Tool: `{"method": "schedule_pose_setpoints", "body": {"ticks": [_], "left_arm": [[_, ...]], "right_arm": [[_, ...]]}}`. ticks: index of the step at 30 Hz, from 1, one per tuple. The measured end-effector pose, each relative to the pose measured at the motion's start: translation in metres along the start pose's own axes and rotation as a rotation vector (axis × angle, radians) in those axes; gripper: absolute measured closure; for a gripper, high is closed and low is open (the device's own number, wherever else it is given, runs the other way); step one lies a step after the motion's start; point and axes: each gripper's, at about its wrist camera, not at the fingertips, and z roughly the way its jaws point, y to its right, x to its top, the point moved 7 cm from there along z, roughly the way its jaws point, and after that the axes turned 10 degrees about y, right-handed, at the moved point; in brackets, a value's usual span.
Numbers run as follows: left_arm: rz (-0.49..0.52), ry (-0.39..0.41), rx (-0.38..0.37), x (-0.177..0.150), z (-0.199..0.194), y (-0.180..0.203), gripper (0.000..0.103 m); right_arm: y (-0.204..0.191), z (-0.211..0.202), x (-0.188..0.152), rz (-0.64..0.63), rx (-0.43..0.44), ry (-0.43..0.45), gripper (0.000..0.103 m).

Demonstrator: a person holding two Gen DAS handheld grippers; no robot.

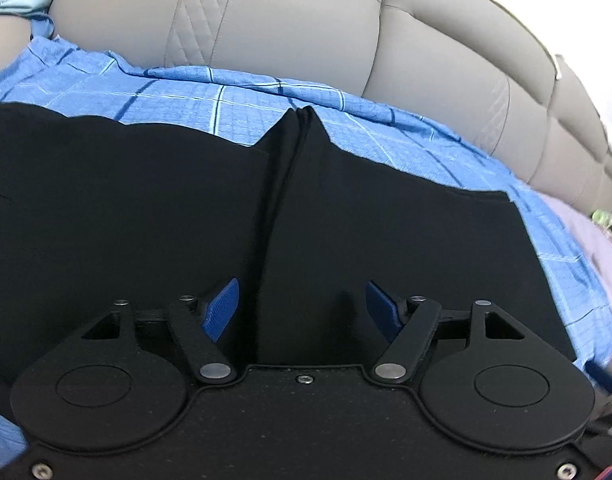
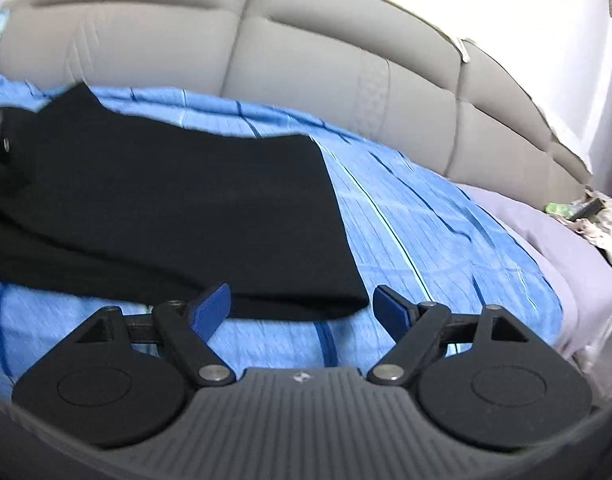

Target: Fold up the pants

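- Black pants (image 1: 146, 208) lie flat on the blue bedspread (image 2: 426, 216), below the grey headboard (image 1: 306, 20)
- Soft, light, limp cloth; best pinched at a hem corner
- Left gripper (image 1: 302, 304) and right gripper (image 2: 302, 304): fingers apart, holding nothing

Pants (image 1: 146, 208) lying spread on bedspread (image 1: 234, 104), headboard (image 1: 306, 20) standing behind. Raised fold ridge (image 1: 290, 168) running down pants' middle, between left gripper's (image 1: 302, 304) fingers. In right wrist view, pants' near corner (image 2: 346, 300) lying between right gripper's (image 2: 302, 304) fingers, bedspread extending rightward, sheet (image 2: 546, 220) beyond.
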Motion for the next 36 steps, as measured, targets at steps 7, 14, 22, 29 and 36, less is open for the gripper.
{"method": "schedule_pose_setpoints", "body": {"ticks": [7, 14, 22, 29, 36], "left_arm": [[-0.164, -0.089, -0.085, 0.004, -0.001, -0.006, 0.067], [-0.238, -0.126, -0.120, 0.014, 0.015, -0.013, 0.069], [-0.031, -0.034, 0.007, 0.018, 0.002, 0.008, 0.097], [0.017, -0.070, 0.048, -0.001, 0.003, 0.007, 0.097], [0.133, -0.041, 0.066, -0.011, -0.010, 0.014, 0.094]], "right_arm": [[-0.002, 0.010, 0.000, -0.038, -0.023, 0.022, 0.010], [0.002, 0.021, 0.004, -0.034, -0.022, 0.047, 0.007], [0.028, 0.032, -0.002, 0.014, -0.068, 0.020, 0.002], [0.074, 0.042, -0.013, 0.150, -0.178, -0.051, 0.014], [0.071, 0.040, -0.010, 0.088, -0.156, -0.063, 0.014]]}}
